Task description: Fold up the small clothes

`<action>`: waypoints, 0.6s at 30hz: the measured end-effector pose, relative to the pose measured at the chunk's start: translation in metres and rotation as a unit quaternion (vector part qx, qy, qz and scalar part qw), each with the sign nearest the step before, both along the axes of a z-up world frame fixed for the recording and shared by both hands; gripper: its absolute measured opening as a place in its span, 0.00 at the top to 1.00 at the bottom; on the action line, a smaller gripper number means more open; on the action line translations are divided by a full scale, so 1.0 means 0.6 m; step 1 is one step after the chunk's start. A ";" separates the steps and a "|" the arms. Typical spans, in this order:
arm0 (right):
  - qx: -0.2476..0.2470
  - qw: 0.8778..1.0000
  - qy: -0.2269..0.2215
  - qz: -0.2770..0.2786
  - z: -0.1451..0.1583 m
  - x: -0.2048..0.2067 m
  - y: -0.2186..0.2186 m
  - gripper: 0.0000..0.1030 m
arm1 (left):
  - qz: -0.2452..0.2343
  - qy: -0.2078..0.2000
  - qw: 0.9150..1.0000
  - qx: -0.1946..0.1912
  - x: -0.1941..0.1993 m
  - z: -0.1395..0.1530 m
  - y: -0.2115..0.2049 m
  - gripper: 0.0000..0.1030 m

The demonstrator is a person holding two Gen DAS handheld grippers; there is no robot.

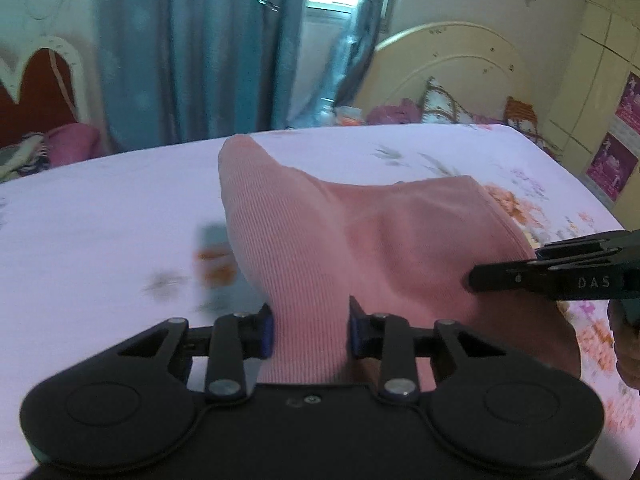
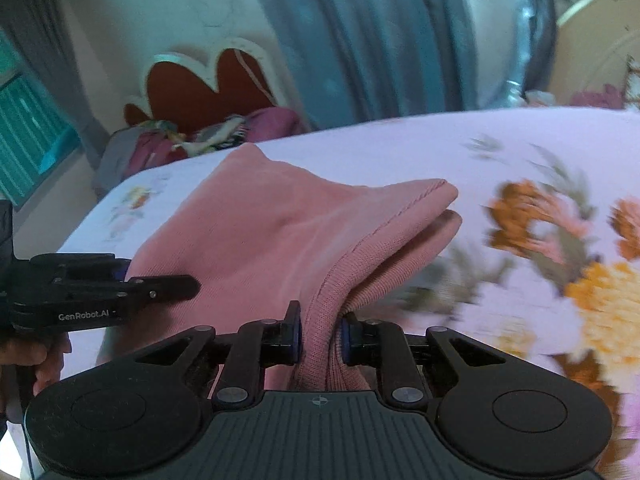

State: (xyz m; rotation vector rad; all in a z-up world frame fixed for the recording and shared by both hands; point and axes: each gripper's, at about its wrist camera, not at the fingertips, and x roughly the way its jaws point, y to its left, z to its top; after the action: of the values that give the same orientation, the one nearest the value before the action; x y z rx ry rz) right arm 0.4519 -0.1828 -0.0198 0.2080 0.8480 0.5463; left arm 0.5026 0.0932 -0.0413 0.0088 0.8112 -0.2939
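Item: pink ribbed garment point(image 1: 360, 232), small, raised above a bed point(image 1: 100, 220) with a floral sheet, stretched between two grippers
Left gripper point(image 1: 311, 332): clenched on a bunched edge of the garment
Right gripper point(image 2: 320, 336): clenched on a ribbed hem fold of the garment
Background: blue curtain point(image 1: 192, 48), cream headboard point(image 1: 460, 64); sheet pattern blurred

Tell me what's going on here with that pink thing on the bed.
A person is folding a small pink ribbed garment over a bed with a floral sheet, using a handheld gripper in each hand. The left gripper is shut on one bunched part of the fabric, and the right gripper is shut on another, by a ribbed hem. The near part is lifted, while the far end trails toward the sheet.
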 end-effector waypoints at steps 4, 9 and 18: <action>0.002 1.000 -0.009 0.021 0.007 -0.005 0.100 0.83 | 0.013 -0.001 1.000 0.010 -0.024 0.005 0.076 0.70; 0.004 0.999 -0.007 0.037 0.000 -0.004 0.193 0.83 | 0.033 0.005 0.999 0.003 -0.045 -0.001 0.154 0.70; -0.043 0.998 0.051 0.008 -0.088 0.034 0.237 0.82 | 0.031 0.085 0.995 -0.047 -0.016 -0.119 0.223 0.52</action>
State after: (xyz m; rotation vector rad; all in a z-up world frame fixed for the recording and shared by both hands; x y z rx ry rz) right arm 0.4721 -0.0405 -0.0726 0.1509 0.9716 0.5162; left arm 0.4931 0.2272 -0.1129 -0.1302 0.9649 -0.2762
